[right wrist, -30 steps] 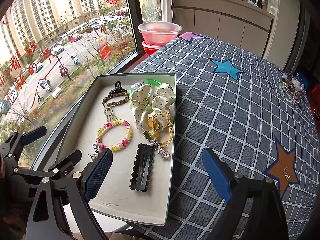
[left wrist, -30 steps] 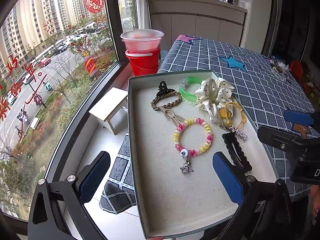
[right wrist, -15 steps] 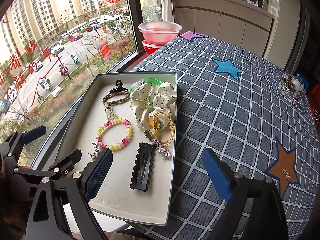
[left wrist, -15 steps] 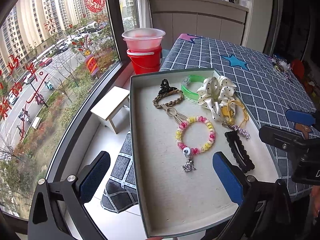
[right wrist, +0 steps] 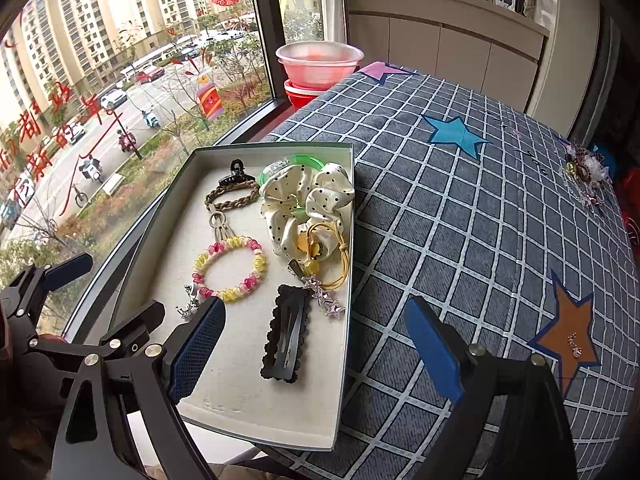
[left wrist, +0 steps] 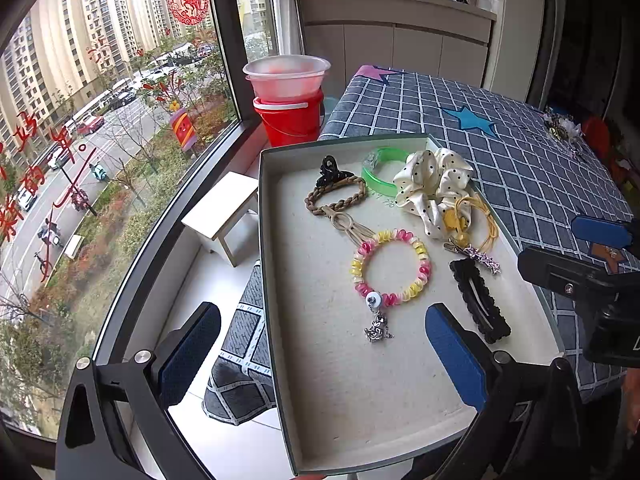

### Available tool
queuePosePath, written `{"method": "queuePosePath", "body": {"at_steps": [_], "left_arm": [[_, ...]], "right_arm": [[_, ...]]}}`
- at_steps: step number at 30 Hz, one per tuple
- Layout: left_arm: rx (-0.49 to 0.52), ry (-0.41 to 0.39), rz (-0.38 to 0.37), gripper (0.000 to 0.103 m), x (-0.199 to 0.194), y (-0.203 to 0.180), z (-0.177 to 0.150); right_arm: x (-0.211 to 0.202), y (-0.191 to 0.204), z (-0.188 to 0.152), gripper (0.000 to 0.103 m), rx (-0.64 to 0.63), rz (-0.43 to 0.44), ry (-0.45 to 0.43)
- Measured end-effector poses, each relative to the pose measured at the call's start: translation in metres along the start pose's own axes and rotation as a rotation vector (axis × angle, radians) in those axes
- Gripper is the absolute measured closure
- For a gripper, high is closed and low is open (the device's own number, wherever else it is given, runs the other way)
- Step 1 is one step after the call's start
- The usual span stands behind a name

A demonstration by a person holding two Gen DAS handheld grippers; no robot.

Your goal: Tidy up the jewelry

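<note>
Hovering over a shallow grey tray (left wrist: 267, 240) that overhangs the window-side edge of a checked tablecloth (right wrist: 460, 216), two handheld grippers wait with nothing in them. The left gripper (left wrist: 320, 354) has its blue pads spread wide, straddling the tray's near left wall. The right gripper (right wrist: 314, 346) is equally wide, one pad above the tray's near end, the other over the cloth just beside the tray.

Inside the tray, toward its far end, lie a black claw clip (left wrist: 332, 172), a braided brown band (left wrist: 336, 198), a green bangle (left wrist: 378, 170) and a polka-dot scrunchie (left wrist: 434, 184). Nearer the tray's middle sit a pink-and-yellow bead bracelet (left wrist: 392, 266) with a silver charm, a yellow cord tie (left wrist: 476, 220), a star hairpin (left wrist: 480, 256) and a black scalloped snap clip (right wrist: 286, 332).

Judged from this, picking a next piece comes first. The snap clip lies flat, so a low, narrowed pinch across its width should suit; a loose small earring (right wrist: 574, 345) rests on the cloth well away from the tray.
</note>
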State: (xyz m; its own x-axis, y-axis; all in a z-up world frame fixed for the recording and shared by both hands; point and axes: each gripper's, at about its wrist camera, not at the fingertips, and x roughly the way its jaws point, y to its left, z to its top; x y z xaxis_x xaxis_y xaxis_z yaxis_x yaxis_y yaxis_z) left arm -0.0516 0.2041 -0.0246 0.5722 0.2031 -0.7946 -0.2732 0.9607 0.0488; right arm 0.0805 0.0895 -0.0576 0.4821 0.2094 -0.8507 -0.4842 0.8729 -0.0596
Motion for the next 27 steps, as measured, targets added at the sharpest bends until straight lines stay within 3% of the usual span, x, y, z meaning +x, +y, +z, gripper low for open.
{"method": "queuePosePath", "body": {"at_steps": [27], "left_arm": [[0.000, 0.002, 0.003, 0.000, 0.0005, -0.0010, -0.0022]], "right_arm": [[0.0008, 0.0011, -0.0017, 0.010, 0.004, -0.001, 0.002]]}}
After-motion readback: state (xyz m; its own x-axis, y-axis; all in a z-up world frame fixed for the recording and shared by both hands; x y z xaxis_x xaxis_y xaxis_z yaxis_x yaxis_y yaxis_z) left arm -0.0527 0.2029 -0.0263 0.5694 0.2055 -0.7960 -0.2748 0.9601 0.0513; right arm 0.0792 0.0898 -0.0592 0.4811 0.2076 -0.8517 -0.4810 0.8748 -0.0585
